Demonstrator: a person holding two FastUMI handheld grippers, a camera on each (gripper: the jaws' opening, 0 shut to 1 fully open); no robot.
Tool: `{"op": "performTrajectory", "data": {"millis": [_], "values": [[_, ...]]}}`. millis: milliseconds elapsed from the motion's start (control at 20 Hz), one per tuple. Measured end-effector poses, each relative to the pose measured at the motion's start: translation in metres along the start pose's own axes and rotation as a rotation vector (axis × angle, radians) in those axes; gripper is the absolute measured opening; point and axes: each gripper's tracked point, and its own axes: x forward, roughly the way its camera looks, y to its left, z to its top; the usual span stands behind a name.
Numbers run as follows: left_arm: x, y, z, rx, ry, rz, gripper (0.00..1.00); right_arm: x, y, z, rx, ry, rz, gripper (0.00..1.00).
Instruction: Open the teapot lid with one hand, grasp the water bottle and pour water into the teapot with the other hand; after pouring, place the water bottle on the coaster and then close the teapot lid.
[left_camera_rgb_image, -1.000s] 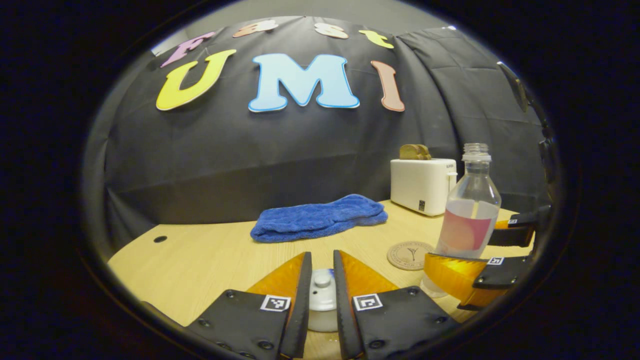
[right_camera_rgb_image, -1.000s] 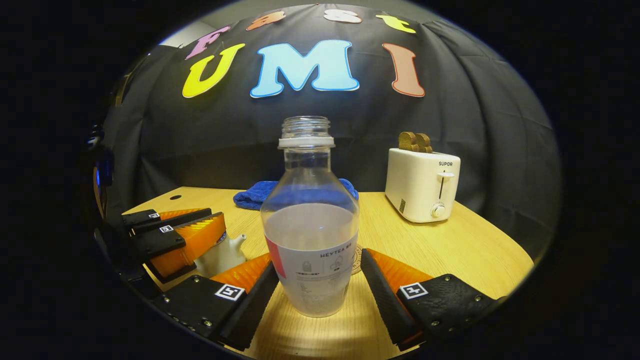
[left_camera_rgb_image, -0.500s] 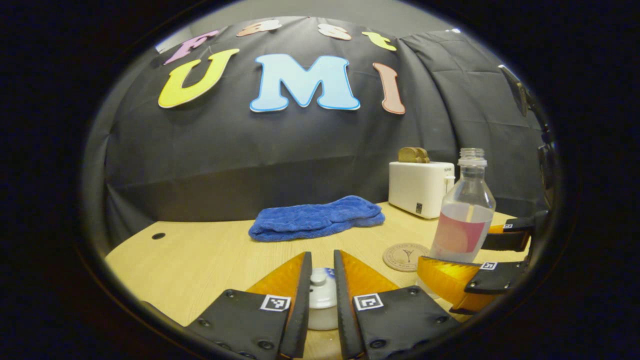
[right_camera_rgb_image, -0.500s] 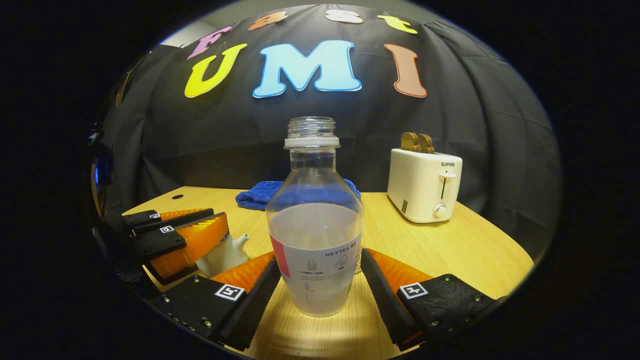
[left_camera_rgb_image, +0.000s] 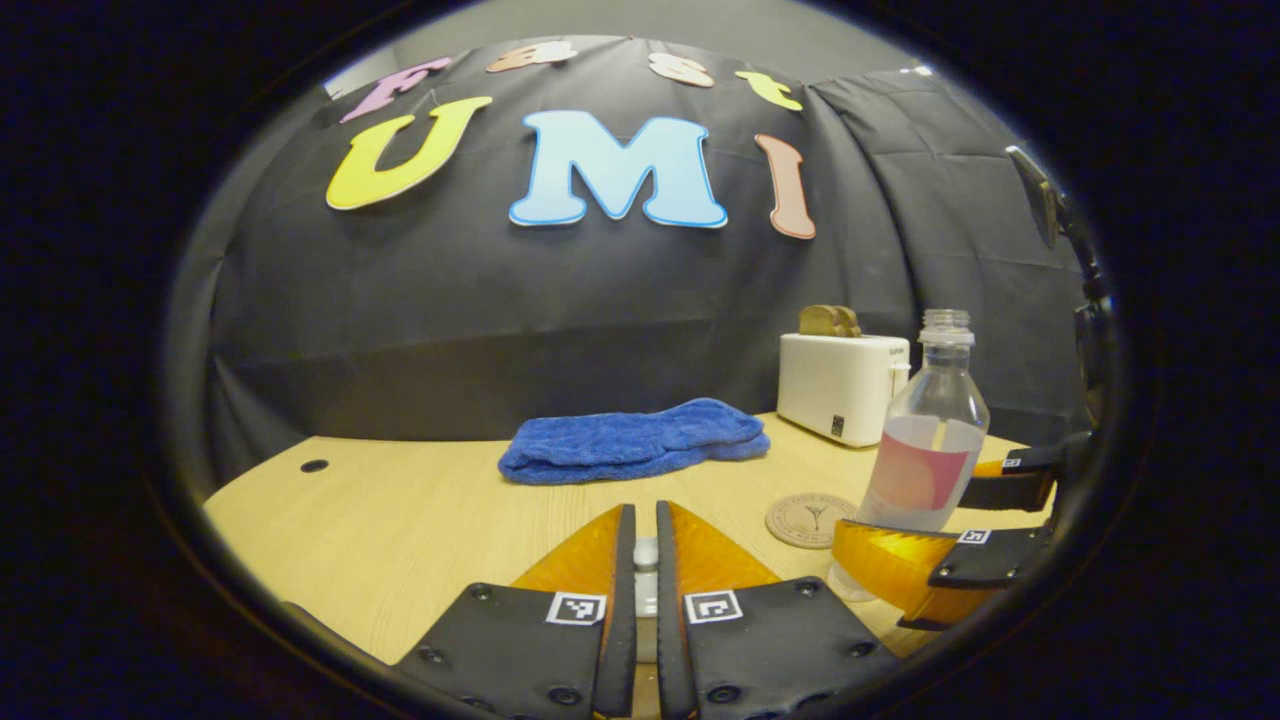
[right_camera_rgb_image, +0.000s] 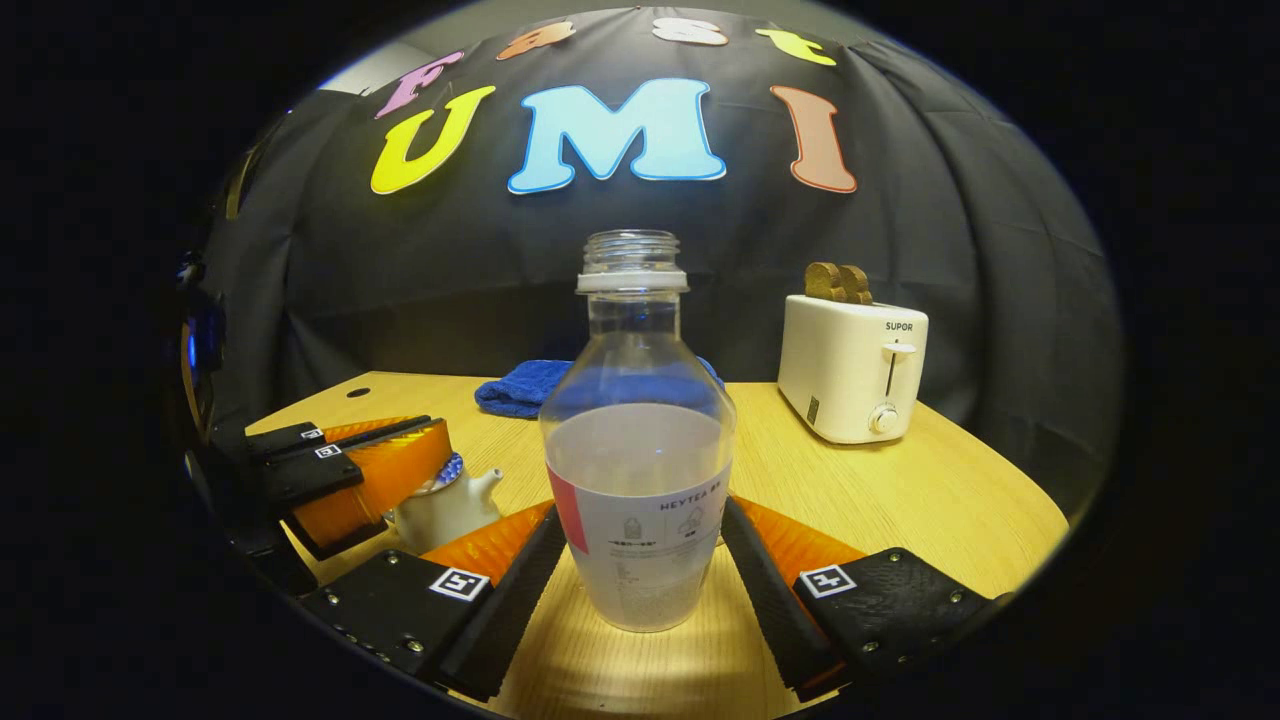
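My left gripper (left_camera_rgb_image: 645, 512) is shut on the knob of the white teapot lid (left_camera_rgb_image: 646, 578), low in the left gripper view. In the right gripper view this left gripper (right_camera_rgb_image: 425, 452) sits over the white teapot (right_camera_rgb_image: 445, 512), whose spout points right. I cannot tell if the lid has left the pot. An uncapped clear water bottle (right_camera_rgb_image: 635, 440), about half full, stands on the table with my right gripper (right_camera_rgb_image: 642, 512) shut on its lower body. In the left gripper view the bottle (left_camera_rgb_image: 925, 440) stands at the right, next to a round cork coaster (left_camera_rgb_image: 808, 520).
A folded blue towel (left_camera_rgb_image: 635, 440) lies at the back of the wooden table (left_camera_rgb_image: 400, 520). A white toaster (right_camera_rgb_image: 850, 365) with bread in it stands at the back right. The table's near right edge curves close behind my right gripper.
The left gripper's fingers have come together on the lid knob. The right gripper's fingers have moved in against the bottle's sides. The bottle still stands on the table.
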Motion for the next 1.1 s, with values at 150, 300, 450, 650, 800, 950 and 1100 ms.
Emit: {"op": "performTrajectory", "data": {"millis": [150, 300, 450, 650, 800, 950, 1100], "values": [[-0.003, 0.002, 0.007, -0.013, -0.022, -0.003, 0.18, 0.000, 0.000, 0.000, -0.009, -0.007, 0.000, 0.97], [-0.008, 0.002, 0.018, -0.022, -0.055, -0.007, 0.18, 0.000, 0.000, 0.001, -0.013, -0.009, 0.002, 0.97], [-0.015, 0.007, 0.032, -0.032, -0.094, -0.003, 0.18, 0.000, 0.000, -0.001, 0.005, 0.005, 0.002, 0.97], [-0.023, 0.019, 0.044, -0.040, -0.127, 0.020, 0.18, 0.000, -0.001, -0.004, 0.045, 0.035, 0.012, 0.97], [-0.026, 0.028, 0.045, -0.046, -0.128, 0.035, 0.18, 0.000, 0.001, -0.001, 0.023, 0.022, 0.007, 0.97], [-0.028, 0.038, 0.046, -0.053, -0.128, 0.050, 0.15, -0.001, -0.001, 0.000, -0.013, 0.010, -0.013, 0.97], [-0.032, 0.048, 0.051, -0.059, -0.142, 0.069, 0.15, -0.001, -0.001, -0.003, 0.008, 0.023, -0.012, 0.79]]}}
